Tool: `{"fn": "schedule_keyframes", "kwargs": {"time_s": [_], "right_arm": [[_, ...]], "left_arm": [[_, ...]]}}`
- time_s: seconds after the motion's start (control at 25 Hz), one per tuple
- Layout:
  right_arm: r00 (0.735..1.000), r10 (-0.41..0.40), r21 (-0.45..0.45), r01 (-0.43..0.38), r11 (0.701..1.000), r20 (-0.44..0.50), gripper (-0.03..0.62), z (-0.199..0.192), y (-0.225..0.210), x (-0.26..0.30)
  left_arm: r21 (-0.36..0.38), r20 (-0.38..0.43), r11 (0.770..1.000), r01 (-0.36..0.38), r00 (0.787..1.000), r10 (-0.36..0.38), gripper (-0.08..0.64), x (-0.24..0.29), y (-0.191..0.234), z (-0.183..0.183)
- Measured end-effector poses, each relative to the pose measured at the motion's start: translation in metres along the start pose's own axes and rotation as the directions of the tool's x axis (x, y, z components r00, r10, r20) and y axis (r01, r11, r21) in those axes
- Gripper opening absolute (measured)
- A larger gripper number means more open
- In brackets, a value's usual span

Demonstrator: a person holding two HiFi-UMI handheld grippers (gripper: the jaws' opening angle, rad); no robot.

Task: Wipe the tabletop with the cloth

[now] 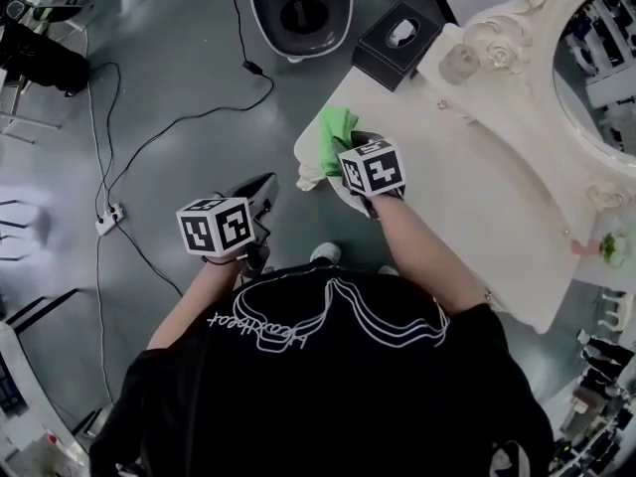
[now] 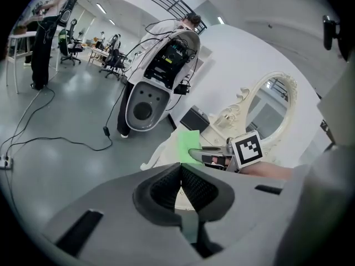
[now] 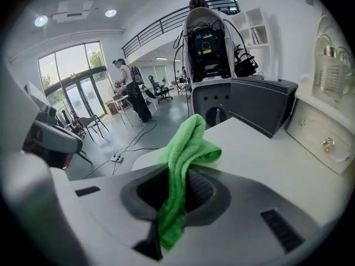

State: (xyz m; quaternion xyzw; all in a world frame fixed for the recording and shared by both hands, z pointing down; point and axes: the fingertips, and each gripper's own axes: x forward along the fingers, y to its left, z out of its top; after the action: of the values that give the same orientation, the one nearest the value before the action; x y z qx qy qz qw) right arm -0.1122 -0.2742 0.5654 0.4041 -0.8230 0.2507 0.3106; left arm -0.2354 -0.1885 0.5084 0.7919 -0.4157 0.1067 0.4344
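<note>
A green cloth (image 3: 183, 165) is pinched between the jaws of my right gripper (image 3: 178, 195), which is shut on it. In the head view the cloth (image 1: 334, 130) lies over the near left corner of the cream tabletop (image 1: 467, 197), just ahead of the right gripper (image 1: 350, 159). The left gripper view shows the same cloth (image 2: 187, 146) on the tabletop's corner. My left gripper (image 2: 180, 188) is shut with nothing in it. It hangs off the table's left side over the floor, and the head view shows it (image 1: 260, 195) apart from the cloth.
An ornate white mirror (image 1: 586, 58) stands along the table's far side. A black tissue box (image 1: 396, 41) and a glass jar (image 1: 460, 63) sit at the far corner. A white pod-shaped machine (image 1: 300, 8) stands on the floor beyond, with cables (image 1: 149, 147) trailing left.
</note>
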Motion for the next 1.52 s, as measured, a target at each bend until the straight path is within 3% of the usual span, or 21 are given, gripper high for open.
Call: {"fn": "schedule_keyframes", "kwargs": {"time_s": [0.84, 1.52], "right_arm": [[0.999, -0.045, 0.061, 0.045, 0.997, -0.006, 0.058, -0.039, -0.023, -0.042], [0.996, -0.091, 0.113, 0.091, 0.989, -0.001, 0.058, -0.079, -0.042, -0.084]], "left_arm": [[0.059, -0.061, 0.994, 0.088, 0.995, -0.085, 0.004, 0.035, -0.035, 0.003], [0.128, -0.142, 0.975, 0.181, 0.976, -0.163, 0.003, 0.071, -0.08, -0.01]]}}
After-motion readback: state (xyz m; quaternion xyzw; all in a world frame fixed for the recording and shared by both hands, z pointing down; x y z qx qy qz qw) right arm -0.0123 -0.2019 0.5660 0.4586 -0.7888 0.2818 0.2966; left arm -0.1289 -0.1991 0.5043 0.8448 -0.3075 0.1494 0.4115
